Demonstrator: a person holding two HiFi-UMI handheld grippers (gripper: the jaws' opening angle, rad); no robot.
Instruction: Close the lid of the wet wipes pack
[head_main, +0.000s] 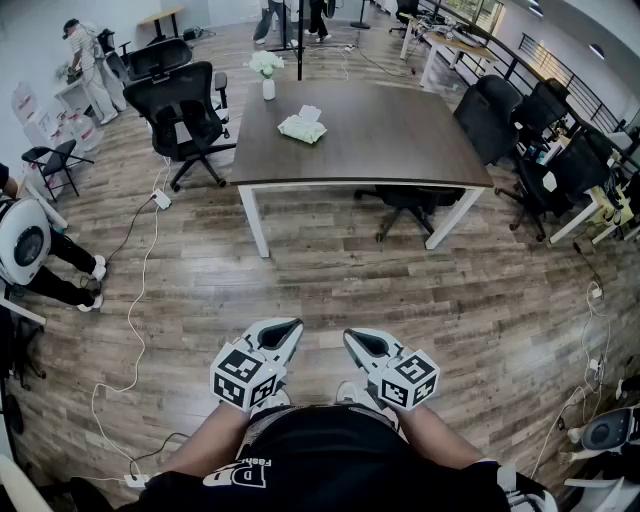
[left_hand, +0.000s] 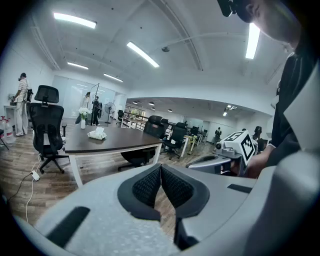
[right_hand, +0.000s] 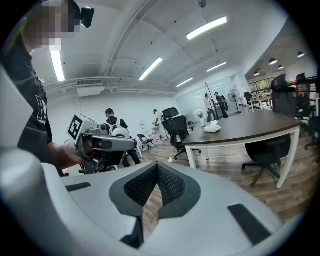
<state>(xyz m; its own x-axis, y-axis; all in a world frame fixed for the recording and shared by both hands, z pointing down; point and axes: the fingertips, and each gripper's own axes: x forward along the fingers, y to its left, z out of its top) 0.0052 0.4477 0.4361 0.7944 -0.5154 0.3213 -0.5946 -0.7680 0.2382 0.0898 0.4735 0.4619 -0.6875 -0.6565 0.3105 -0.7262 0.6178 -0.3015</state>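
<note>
**Item:** pale green wet wipes pack (head_main: 302, 128), a white sheet standing up from its top. It lies on the far left part of the dark brown rectangular surface (head_main: 400, 140).
**Lid:** too small to tell.
**Left claw** (head_main: 284, 330): pressed together, empty.
**Right claw** (head_main: 360, 342): pressed together, empty.
**Position:** both claws near the person's body, well apart from the pack.
**Progress:** judged not started. The approach, the reach and the closing of the lid are all left.

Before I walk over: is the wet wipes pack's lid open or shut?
Probably open: something white stands up from the wet wipes pack on the table; too distant for certainty.
</note>
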